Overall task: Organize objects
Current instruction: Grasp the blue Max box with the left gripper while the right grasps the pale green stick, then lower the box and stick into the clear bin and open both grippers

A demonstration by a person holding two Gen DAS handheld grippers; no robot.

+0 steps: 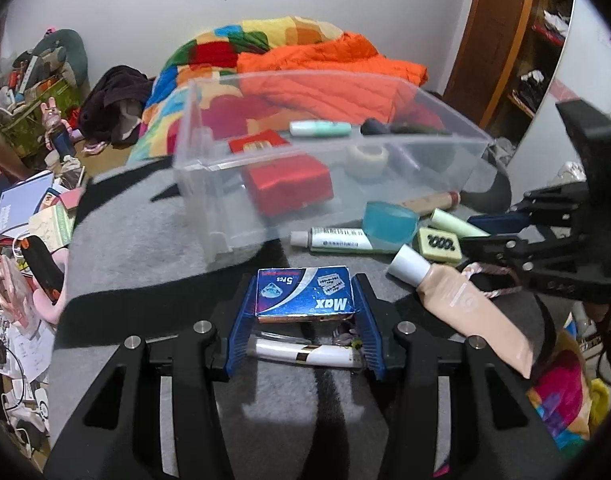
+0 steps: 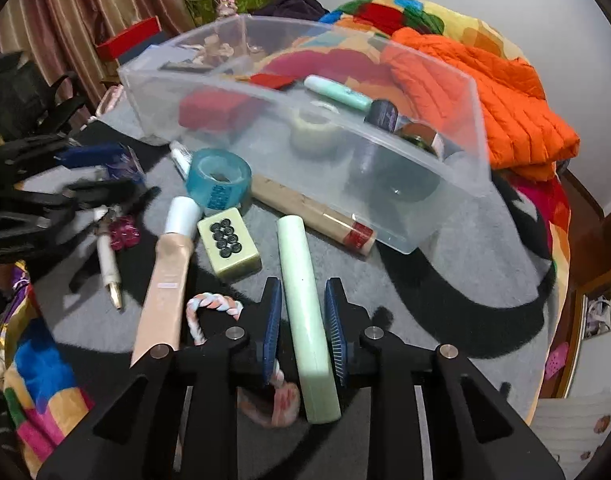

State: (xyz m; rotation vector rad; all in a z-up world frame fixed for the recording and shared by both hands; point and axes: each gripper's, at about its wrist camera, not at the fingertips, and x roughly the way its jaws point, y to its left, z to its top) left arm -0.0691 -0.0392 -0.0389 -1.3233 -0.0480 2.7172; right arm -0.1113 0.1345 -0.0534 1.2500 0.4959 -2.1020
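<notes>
Fingers [image 1: 367, 308] flanking razor box [image 1: 304, 291]

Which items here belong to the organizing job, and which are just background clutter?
Job items: clear bin; blue Max box in left tool; green stick between right tool fingers; blue tape; mahjong tile.

Background: orange jacket; colorful quilt.

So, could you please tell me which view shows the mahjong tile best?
The right wrist view: the mahjong tile shows its whole dotted face. The left wrist view catches the tile smaller and partly hidden behind the beige tube.
</notes>
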